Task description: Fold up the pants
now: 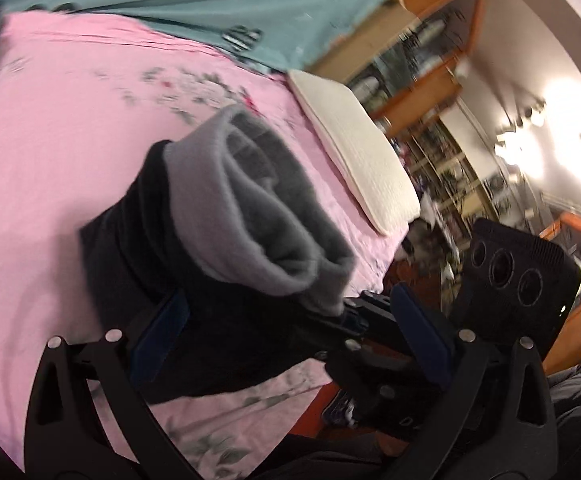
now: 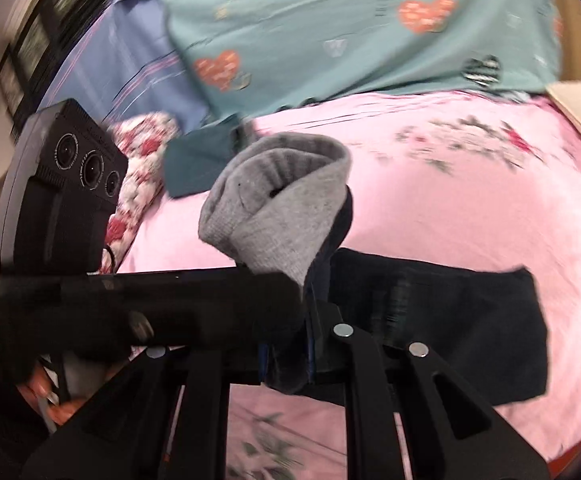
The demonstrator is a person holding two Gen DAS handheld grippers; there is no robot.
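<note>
Right claw (image 2: 288, 364) clamped on black pants (image 2: 442, 320), grey lining (image 2: 278, 208) bunched above the pads, dark leg trailing right, lifted over pink bedsheet (image 2: 470, 208). Left claw (image 1: 290, 340) with jaws spread wide, pants (image 1: 194, 280) lying between them against the left pad; grip on fabric cannot be told. Teal blanket (image 2: 330, 32) at far edge of bed; white pillow (image 1: 354, 152) beside wooden shelves (image 1: 422, 80).

Right gripper (image 2: 286, 356) pinched; left gripper (image 1: 290, 344) spread.
</note>
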